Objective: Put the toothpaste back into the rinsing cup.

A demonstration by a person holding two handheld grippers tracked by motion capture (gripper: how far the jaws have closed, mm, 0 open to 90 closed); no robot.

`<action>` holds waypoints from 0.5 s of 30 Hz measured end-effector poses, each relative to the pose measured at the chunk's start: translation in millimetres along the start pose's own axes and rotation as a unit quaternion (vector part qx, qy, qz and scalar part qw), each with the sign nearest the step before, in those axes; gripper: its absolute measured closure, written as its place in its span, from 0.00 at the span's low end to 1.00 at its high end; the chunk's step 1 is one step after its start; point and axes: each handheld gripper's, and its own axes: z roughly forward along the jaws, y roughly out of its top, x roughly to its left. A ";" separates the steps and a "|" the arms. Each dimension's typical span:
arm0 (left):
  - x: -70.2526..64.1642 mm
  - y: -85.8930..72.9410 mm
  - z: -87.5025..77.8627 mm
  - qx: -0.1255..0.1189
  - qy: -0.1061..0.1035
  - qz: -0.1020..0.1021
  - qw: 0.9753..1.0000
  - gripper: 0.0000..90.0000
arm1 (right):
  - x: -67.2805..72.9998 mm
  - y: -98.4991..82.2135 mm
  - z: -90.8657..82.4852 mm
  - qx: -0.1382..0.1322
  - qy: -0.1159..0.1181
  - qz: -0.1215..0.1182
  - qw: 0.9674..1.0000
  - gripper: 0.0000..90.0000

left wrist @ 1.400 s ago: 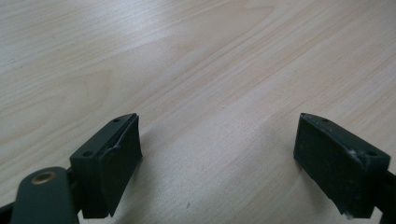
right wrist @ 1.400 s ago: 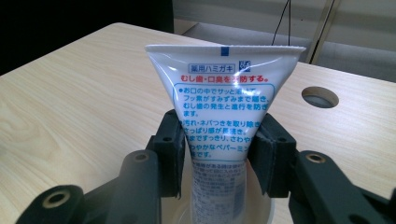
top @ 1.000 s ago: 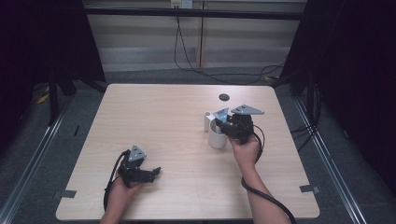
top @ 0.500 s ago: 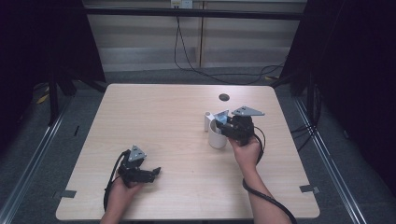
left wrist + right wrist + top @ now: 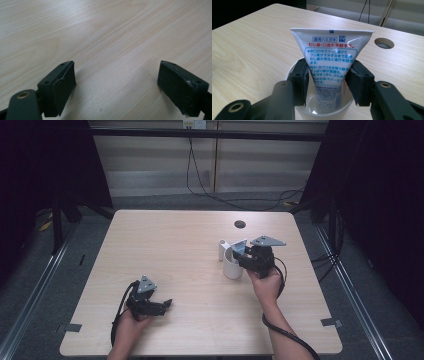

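Your right fingers [image 5: 299,77] are pressing from both sides on the white toothpaste tube [image 5: 331,67], about halfway up its printed face, so the right gripper [image 5: 329,82] is clamped on it. The tube is standing cap-down, its lower end inside the white cup [image 5: 324,113] and its flat crimped end fanning out above the fingers. The cup is sitting on the right half of the tabletop [image 5: 165,250], nearer than the small round hole [image 5: 240,224] by the far edge.

Judging from this, you are either seating the tube in the cup or lifting it out (the frames alone are not settling which). Either way, you are doing well to keep the tube vertical and centred, because the light cup will probably tip if the tube drags on its rim.

Your left gripper [image 5: 117,82] is resting low at the near left, its fingers wide apart over bare wood, holding nothing.
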 end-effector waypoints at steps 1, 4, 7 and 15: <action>-0.1 0.0 0.1 -0.001 0.000 -0.001 1.000 0.16 | -0.2 -0.8 -0.4 -0.002 0.000 0.000 1.000 0.60; 0.0 0.0 0.0 0.000 -0.001 0.000 1.000 0.16 | 0.2 -2.6 -2.2 -0.003 0.000 0.000 1.000 0.60; 0.0 0.0 -0.1 0.000 0.000 0.000 1.000 0.16 | 0.5 -3.5 -4.0 -0.001 -0.001 -0.003 1.000 0.60; 0.0 0.0 0.0 0.000 0.000 0.000 1.000 0.16 | -0.1 -4.9 -7.3 0.004 -0.001 -0.006 1.000 0.59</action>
